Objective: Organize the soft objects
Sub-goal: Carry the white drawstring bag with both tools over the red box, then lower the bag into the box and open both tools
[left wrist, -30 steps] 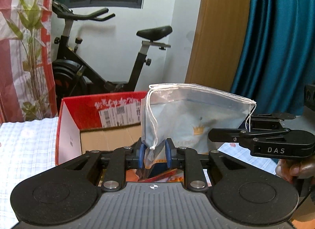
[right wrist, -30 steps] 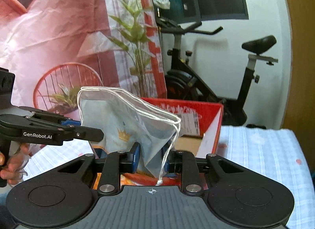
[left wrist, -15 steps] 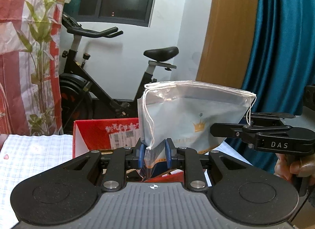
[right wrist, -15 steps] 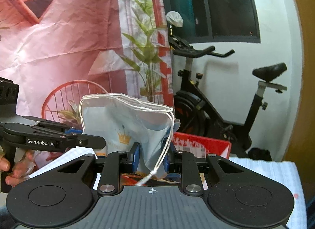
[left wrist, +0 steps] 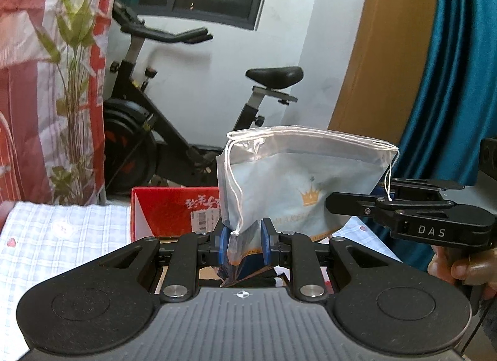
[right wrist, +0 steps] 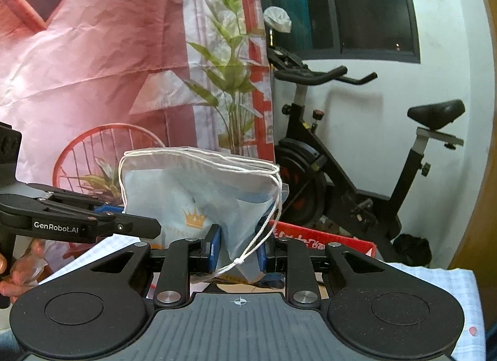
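The pouch [left wrist: 298, 180] looks like thin, semi-clear plastic with a slight sheen, wrinkled near its top hem, threaded with white cotton-like cord [left wrist: 233, 187]. A gold crown print sits on its pale blue face. Both grippers, left [left wrist: 242, 244] and right [right wrist: 237, 250], are matt black plastic with silvery metal screws and smooth blue pads [left wrist: 223, 244]. Behind the pouch, the box [left wrist: 174, 215] is glossy red printed cardboard. Beside the box, the checked cloth [left wrist: 62, 236] looks soft and matt.
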The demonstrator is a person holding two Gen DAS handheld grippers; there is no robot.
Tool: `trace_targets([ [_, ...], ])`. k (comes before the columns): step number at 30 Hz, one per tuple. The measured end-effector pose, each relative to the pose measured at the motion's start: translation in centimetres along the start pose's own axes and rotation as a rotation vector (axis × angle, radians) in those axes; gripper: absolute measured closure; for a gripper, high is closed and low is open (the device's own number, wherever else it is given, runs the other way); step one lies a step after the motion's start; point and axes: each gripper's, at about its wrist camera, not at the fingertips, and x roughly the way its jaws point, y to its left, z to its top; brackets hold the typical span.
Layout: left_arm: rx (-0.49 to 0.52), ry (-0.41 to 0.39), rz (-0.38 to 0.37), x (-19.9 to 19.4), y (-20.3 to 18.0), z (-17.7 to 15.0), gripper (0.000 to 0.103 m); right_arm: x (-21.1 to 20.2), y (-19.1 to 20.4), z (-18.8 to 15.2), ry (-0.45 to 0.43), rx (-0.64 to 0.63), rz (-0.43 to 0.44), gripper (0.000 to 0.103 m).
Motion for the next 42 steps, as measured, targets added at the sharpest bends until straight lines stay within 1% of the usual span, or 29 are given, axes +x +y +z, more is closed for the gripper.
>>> trace_targets([
  [11,-0.042,0.079,-0.007,2.6,1.9,-1.0,0.080,3.8,-0.9,-1.0,0.078,0.026,-0.006,0.081],
  [23,-0.049,0.140,-0.011,4.3,2.4,-1.8,0.080,5.5,-2.5,-2.6,0.117,0.092,0.004,0.081],
  [26,-0.068,0.169,-0.014,4.6,2.5,-2.1,0.080,6.1,-2.9,-3.0,0.129,0.117,0.009,0.081],
  [29,-0.061,0.194,-0.011,5.1,2.6,-2.6,0.080,6.6,-3.1,-3.6,0.148,0.141,0.016,0.081],
  [35,-0.063,0.243,0.006,6.9,3.2,-2.9,0.080,7.7,-4.2,-5.2,0.227,0.242,0.029,0.081],
  [42,-0.070,0.302,0.059,9.9,4.4,-3.4,0.080,10.9,-5.2,-6.5,0.338,0.329,0.000,0.081],
])
